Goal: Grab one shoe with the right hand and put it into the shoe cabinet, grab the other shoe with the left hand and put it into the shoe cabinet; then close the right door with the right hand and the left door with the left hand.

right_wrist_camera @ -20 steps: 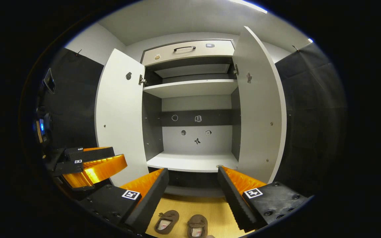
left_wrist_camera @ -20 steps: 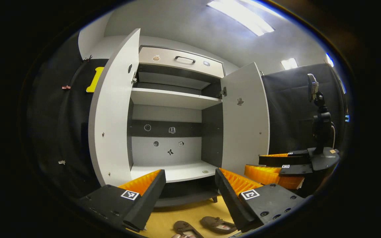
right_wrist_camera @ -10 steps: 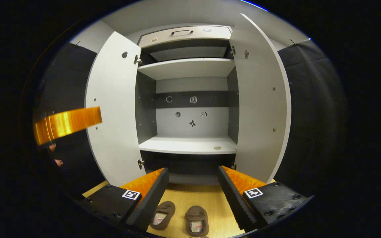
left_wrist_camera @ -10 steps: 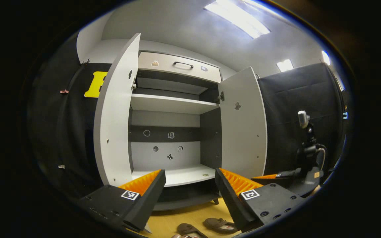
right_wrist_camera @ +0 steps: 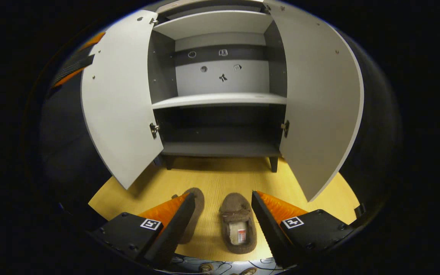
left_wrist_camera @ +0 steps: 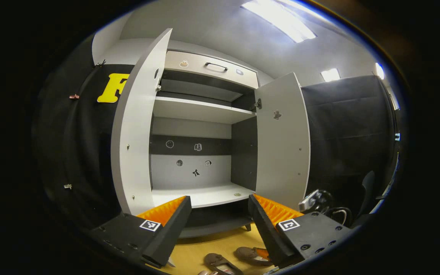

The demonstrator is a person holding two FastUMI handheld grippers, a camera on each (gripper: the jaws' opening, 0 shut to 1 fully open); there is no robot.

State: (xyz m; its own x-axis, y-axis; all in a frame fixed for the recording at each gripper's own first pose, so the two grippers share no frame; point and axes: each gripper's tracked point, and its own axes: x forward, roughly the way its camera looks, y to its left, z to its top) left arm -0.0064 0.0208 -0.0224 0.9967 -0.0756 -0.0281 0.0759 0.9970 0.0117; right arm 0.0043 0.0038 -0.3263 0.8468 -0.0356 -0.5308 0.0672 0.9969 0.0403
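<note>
Two brown slippers lie side by side on the wooden floor before the open shoe cabinet [right_wrist_camera: 220, 100]. In the right gripper view, the right slipper [right_wrist_camera: 237, 225] lies between my fingers, a little beyond them, and the left slipper [right_wrist_camera: 196, 214] is half hidden behind my left finger. My right gripper [right_wrist_camera: 223, 195] hangs open above them, holding nothing. In the left gripper view, both slippers [left_wrist_camera: 222, 263] [left_wrist_camera: 252, 255] lie at the bottom edge. My left gripper [left_wrist_camera: 219, 198] is open and empty, facing the cabinet's middle shelf [left_wrist_camera: 204, 195].
Both cabinet doors stand wide open: left door [right_wrist_camera: 120, 99], right door [right_wrist_camera: 315, 99]. The shelves are bare apart from a small round thing [left_wrist_camera: 237, 194]. A drawer [left_wrist_camera: 212, 68] sits on top. Black cloth walls flank the cabinet. Cables lie on the floor at the near edge [right_wrist_camera: 220, 267].
My right gripper has dropped and tilted down, so the slippers now lie between its fingers. My left gripper has barely moved. In its view the other gripper has sunk to the lower right.
</note>
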